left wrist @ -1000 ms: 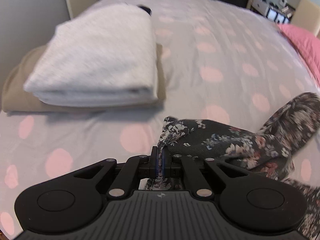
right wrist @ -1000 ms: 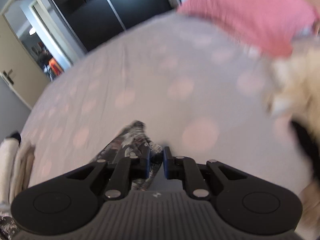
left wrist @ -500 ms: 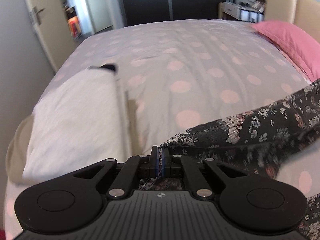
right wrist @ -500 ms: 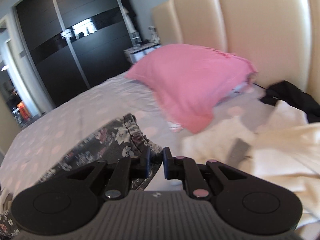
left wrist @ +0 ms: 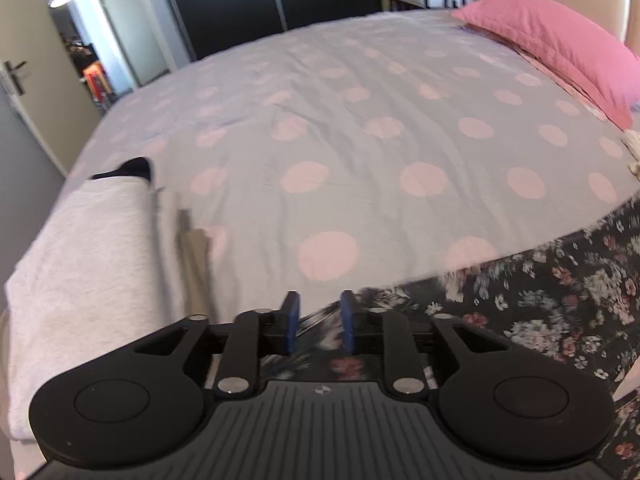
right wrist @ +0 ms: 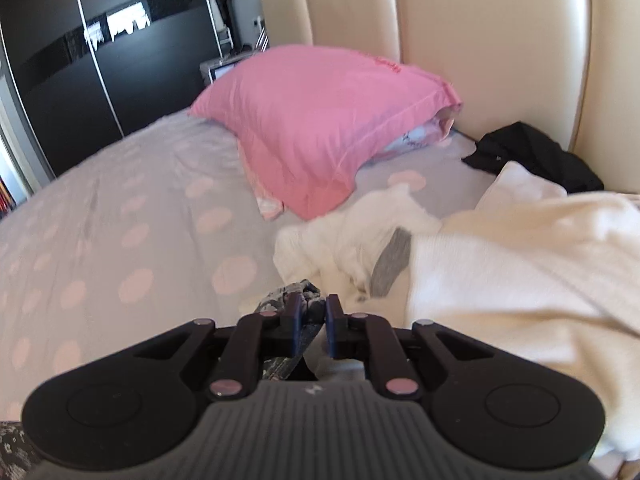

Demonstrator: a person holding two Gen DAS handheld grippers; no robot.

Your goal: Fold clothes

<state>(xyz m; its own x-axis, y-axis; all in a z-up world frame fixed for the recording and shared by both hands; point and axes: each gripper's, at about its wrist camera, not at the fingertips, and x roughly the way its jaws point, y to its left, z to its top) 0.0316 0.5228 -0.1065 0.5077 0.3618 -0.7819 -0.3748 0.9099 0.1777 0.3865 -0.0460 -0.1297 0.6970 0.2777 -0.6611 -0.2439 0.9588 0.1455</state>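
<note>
A dark floral garment [left wrist: 560,304] lies stretched across the lower right of the left wrist view. My left gripper [left wrist: 318,322] stands open over its edge, with blurred floral cloth between and under the jaws. In the right wrist view my right gripper [right wrist: 311,320] is nearly shut on a bunched end of the same floral garment [right wrist: 294,296], just in front of a heap of cream clothes [right wrist: 500,264].
A folded white garment [left wrist: 80,272] on a beige one [left wrist: 196,264] sits at the bed's left edge. A pink pillow [right wrist: 320,120] and a black garment [right wrist: 528,156] lie by the cream headboard [right wrist: 480,40]. The dotted grey bedsheet [left wrist: 360,140] spreads ahead.
My left gripper has opened and let go of the floral garment's edge. The garment has been pulled out flat. My right gripper has swung toward the pillow and the cream heap, still holding its end.
</note>
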